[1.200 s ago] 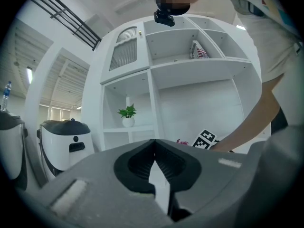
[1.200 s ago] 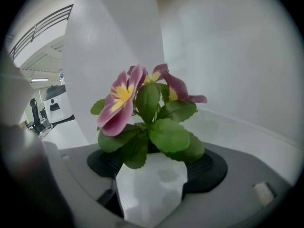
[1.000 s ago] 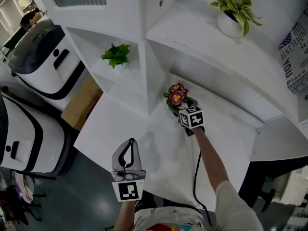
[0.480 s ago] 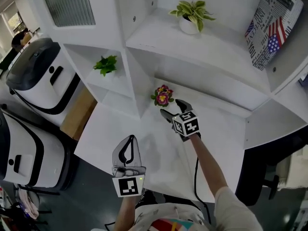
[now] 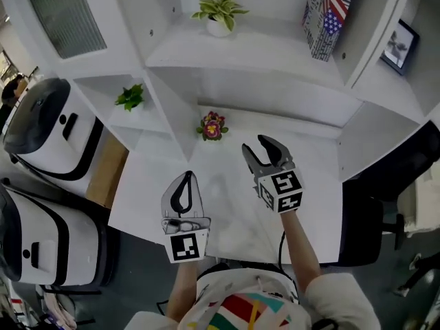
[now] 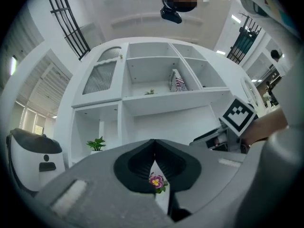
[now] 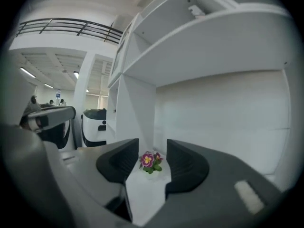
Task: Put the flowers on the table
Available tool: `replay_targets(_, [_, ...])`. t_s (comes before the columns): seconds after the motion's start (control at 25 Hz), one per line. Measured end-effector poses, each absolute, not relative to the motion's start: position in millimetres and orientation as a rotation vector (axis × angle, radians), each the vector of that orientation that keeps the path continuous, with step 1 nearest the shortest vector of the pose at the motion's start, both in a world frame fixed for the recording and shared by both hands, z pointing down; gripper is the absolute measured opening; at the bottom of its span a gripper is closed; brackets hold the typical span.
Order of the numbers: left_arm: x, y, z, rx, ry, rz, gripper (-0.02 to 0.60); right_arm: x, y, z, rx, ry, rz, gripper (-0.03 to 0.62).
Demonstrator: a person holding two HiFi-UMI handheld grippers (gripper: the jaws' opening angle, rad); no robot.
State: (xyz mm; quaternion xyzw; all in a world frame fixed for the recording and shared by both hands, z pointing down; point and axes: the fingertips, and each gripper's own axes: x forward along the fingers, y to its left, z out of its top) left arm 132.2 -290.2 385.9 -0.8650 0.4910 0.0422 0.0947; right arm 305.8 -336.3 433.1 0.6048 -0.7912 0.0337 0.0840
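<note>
— Where are the flowers now?

— The flowers stand on the white table, near its back edge, just beside the upright wall of the shelf unit. Neither gripper touches them.

— And your right gripper?

— I hold my right gripper above the table, on the nearer side, well apart from the flowers. Its jaws have just been closing, but they are apart now and nothing is between them. In the right gripper view the flowers show only far beyond the gap.

— And the left one?

— My left gripper hangs over the near left part of the table. Its jaws are together at the tips and hold nothing. The flowers are far from it too.
</note>
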Motion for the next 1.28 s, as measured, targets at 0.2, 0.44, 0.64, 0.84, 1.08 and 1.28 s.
replay_targets(0.2, [157,-283,369,-2.577,1.346,0.173,0.004,332,-277,396,2.011,-2.272,-0.053,0.069])
replay_targets(0.44, [185,-270,356,-2.605,1.220,0.172,0.004,366,-223,382,2.231,-2.107,-0.111,0.002])
replay_targets(0.64, [198,-267,355,-2.616,1.171,0.164,0.003,386,-192,395,2.312,-2.012,-0.046,0.002])
replay_targets(0.84, [203,-269,362,-2.644,1.170,0.142,0.003,391,-175,412,2.314,-1.964,0.008,0.002])
replay_targets(1.08, [205,-275,366,-2.657,1.181,0.129,0.003,387,-176,412,2.295,-1.948,-0.036,0.000])
replay_targets(1.28, [201,-277,368,-2.655,1.198,0.123,0.003,383,-178,416,2.278,-1.969,-0.021,0.002])
